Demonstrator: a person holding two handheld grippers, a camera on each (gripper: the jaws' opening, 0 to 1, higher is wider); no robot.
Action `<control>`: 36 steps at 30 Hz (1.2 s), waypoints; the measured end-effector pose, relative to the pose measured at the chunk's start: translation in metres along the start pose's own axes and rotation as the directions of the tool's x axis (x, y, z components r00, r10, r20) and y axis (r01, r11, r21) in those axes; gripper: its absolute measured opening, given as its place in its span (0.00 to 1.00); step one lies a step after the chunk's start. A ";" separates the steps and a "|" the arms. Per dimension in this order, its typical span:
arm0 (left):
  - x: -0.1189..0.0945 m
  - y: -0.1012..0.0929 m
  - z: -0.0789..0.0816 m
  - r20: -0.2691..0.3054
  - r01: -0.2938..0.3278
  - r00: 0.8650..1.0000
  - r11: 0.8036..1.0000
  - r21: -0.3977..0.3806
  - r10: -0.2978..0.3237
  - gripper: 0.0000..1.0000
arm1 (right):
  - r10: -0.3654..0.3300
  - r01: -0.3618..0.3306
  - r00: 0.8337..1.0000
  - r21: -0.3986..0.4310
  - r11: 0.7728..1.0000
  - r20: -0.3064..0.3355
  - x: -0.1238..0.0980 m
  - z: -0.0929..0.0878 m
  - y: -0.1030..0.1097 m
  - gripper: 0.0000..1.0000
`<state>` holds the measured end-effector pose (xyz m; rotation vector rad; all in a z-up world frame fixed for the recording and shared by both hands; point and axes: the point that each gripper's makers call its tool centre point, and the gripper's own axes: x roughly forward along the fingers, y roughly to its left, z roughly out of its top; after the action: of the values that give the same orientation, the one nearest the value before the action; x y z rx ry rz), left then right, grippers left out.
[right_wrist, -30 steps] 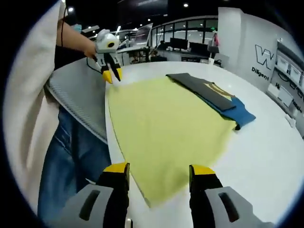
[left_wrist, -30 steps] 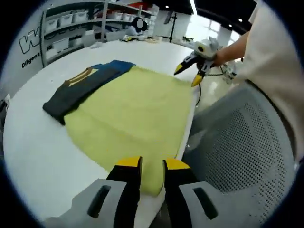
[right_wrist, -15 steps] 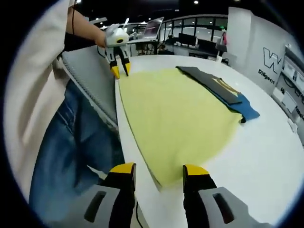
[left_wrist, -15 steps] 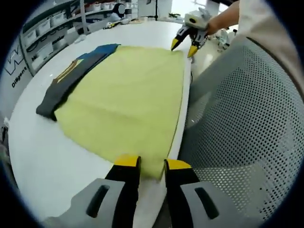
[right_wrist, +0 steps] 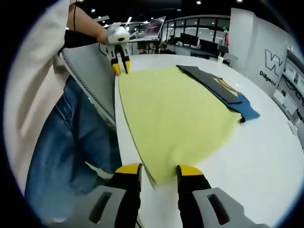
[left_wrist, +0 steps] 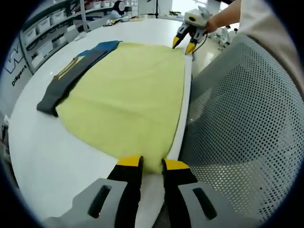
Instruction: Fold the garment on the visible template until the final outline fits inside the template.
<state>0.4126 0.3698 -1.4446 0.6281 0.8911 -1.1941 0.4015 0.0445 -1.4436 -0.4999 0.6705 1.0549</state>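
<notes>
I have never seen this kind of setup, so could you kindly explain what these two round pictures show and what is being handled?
A person holds a pair of tongs in each hand, and a small camera rides on each pair. In the left gripper view, the left tongs sit nearly closed at a near corner of a yellow garment on a white table. In the right gripper view, the right tongs straddle the other near corner, slightly open. Beyond the garment lie folded dark and blue clothes. Whether either corner is gripped is unclear.

Right gripper (right_wrist: pixel 159 170) apparently pinches the yellow garment's (right_wrist: pixel 173 116) near corner at table (right_wrist: pixel 266 156) edge.
</notes>
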 end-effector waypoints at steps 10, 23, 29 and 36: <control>0.000 0.000 -0.002 0.005 -0.007 1.000 0.999 -0.041 0.007 0.02 | -0.004 0.003 1.000 -0.024 1.000 -0.015 -0.002 -0.003 -0.003 0.02; -0.024 -0.015 0.005 -0.013 0.068 0.998 0.997 -0.041 -0.068 0.01 | 0.101 -0.102 0.995 -0.029 0.994 -0.021 -0.017 0.007 0.014 0.00; -0.046 -0.009 0.018 0.005 0.097 0.995 0.993 -0.063 -0.097 0.01 | 0.177 -0.177 0.984 -0.015 0.984 -0.011 -0.029 0.021 0.020 0.00; -0.074 0.012 0.043 0.032 0.111 0.994 0.992 -0.066 -0.109 0.01 | 0.218 -0.218 0.976 -0.009 0.976 0.008 -0.049 0.051 0.005 0.00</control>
<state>0.4263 0.3761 -1.3595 0.5113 0.9482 -1.2626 0.3944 0.0501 -1.3738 -0.4343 0.7249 1.2662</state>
